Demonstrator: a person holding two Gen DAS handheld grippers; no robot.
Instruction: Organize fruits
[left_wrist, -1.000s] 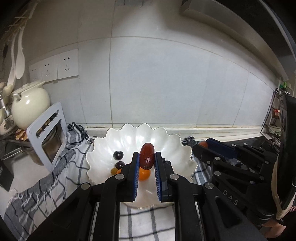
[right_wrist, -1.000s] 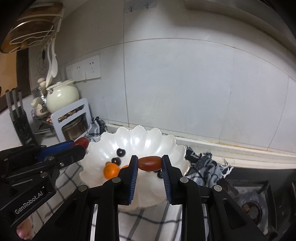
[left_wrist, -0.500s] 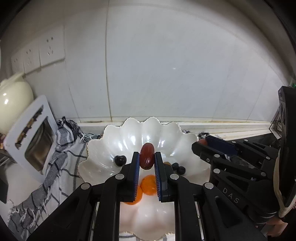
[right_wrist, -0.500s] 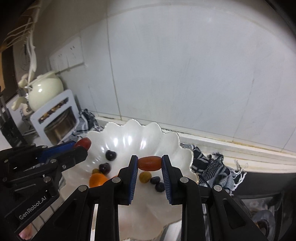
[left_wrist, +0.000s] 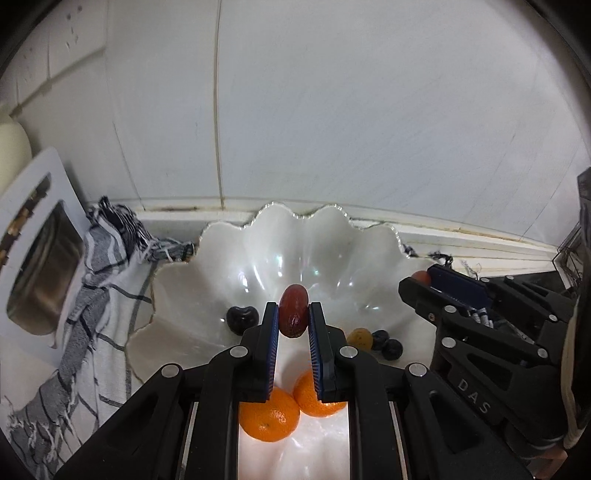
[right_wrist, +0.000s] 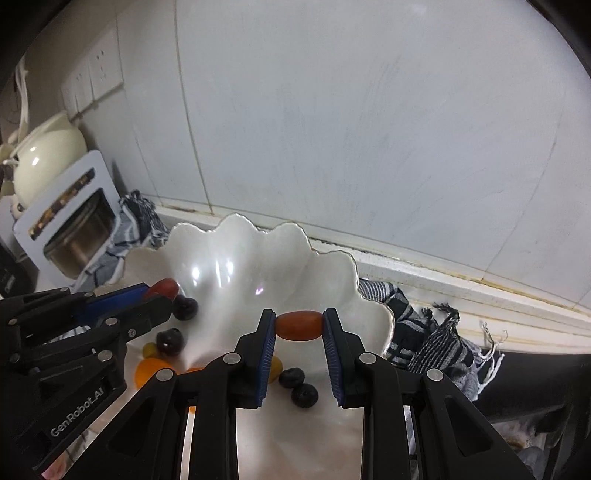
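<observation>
Fruit: two red dates, one clamped in each gripper | left gripper (left_wrist: 292, 325) and right gripper (right_wrist: 299, 326) have swung in over the white bowl (left_wrist: 236, 258) | release looks close.

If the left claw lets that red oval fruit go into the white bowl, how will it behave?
The red oval fruit looks smooth and rounded, so it would probably roll down the glossy sloped white bowl toward the oranges. It seems firm, holding shape in the left claw.
</observation>
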